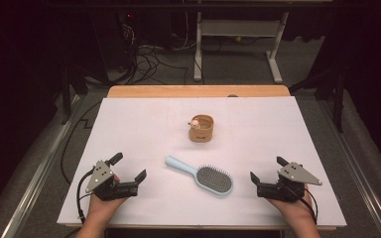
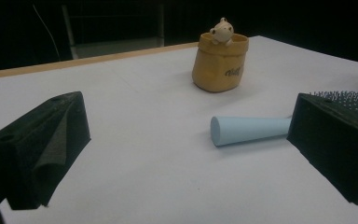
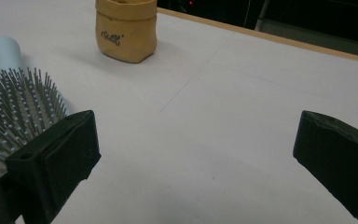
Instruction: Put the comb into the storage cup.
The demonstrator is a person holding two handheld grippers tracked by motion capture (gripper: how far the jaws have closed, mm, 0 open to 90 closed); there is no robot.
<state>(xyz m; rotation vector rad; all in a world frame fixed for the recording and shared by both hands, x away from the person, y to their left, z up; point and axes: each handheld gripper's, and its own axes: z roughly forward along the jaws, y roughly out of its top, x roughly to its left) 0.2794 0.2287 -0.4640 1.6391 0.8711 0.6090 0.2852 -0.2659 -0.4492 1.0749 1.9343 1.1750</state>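
A pale blue hairbrush (image 1: pixel 202 175) lies bristles up in the middle of the white table, its handle (image 2: pixel 249 129) pointing left and its bristled head (image 3: pixel 14 112) to the right. Behind it stands a tan pouch-shaped cup (image 1: pixel 201 128) with a small bear figure (image 2: pixel 221 31) at its rim. My left gripper (image 1: pixel 128 167) rests near the front left, open, with nothing between its jaws. My right gripper (image 1: pixel 268 170) rests near the front right, open too, just right of the brush head.
The white sheet (image 1: pixel 129 124) covers a wooden table (image 1: pixel 198 91) whose far edge shows. Beyond it on the floor stand a white desk frame (image 1: pixel 238 44) and tangled cables (image 1: pixel 149 59). Bare white surface lies around both grippers.
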